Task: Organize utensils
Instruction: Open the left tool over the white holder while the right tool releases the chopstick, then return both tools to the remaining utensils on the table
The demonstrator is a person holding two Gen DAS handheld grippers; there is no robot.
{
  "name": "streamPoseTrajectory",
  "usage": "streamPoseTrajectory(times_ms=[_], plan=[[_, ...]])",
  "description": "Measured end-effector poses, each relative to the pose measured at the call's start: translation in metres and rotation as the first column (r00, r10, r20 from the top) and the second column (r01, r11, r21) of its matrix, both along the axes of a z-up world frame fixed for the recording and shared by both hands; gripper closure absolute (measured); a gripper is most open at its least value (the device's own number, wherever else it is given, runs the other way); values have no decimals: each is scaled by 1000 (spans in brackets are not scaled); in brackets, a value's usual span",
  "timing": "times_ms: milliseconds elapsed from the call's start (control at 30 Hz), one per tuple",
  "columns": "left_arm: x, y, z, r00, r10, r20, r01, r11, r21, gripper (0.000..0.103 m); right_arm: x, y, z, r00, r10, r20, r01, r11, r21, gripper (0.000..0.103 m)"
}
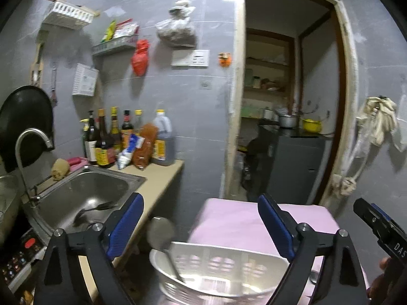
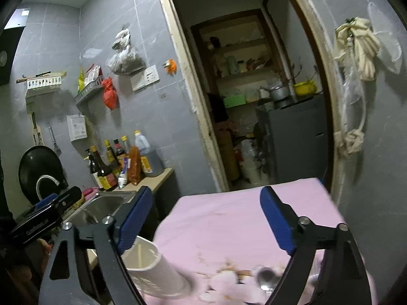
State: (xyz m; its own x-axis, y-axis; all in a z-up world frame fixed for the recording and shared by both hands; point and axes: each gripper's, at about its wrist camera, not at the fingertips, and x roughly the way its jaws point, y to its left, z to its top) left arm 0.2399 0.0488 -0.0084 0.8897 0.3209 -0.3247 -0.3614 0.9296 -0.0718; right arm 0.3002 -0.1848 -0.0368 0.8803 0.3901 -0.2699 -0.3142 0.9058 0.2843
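Observation:
A white slotted utensil basket (image 1: 218, 272) stands on a pink-covered table (image 1: 236, 226). A metal spoon (image 1: 161, 231) leans in it, bowl up at the left rim. My left gripper (image 1: 201, 228) is open and empty, its blue pads on either side above the basket. In the right wrist view the basket (image 2: 150, 272) is at lower left. My right gripper (image 2: 206, 218) is open and empty above the pink table (image 2: 229, 221). A metal spoon (image 2: 265, 278) lies on the cloth at the bottom between the fingers. A dark utensil (image 1: 94, 209) lies in the sink (image 1: 84, 193).
Sauce bottles (image 1: 109, 139) and a jug (image 1: 162, 139) stand on the counter behind the sink. A tap (image 1: 28, 147) and a black pan (image 1: 25, 122) are at left. An open doorway (image 1: 287, 106) lies beyond the table. Rags (image 1: 379, 119) hang on the right wall.

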Motion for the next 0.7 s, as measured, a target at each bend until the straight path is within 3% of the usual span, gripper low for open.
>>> streamPoseTrajectory(times_ms=[100, 400, 700], plan=[[-1, -26, 2, 999, -51, 0, 51, 999, 0, 9, -9, -28, 6, 999, -40, 27, 41, 999, -19, 2], [-1, -96, -1, 989, -143, 31, 143, 990, -10, 4, -23, -101, 20, 989, -125, 77, 130, 989, -64, 2], [7, -156, -20, 975, -221, 6, 221, 975, -17, 3, -19, -162, -3, 981, -193, 8, 193, 975, -114, 2]])
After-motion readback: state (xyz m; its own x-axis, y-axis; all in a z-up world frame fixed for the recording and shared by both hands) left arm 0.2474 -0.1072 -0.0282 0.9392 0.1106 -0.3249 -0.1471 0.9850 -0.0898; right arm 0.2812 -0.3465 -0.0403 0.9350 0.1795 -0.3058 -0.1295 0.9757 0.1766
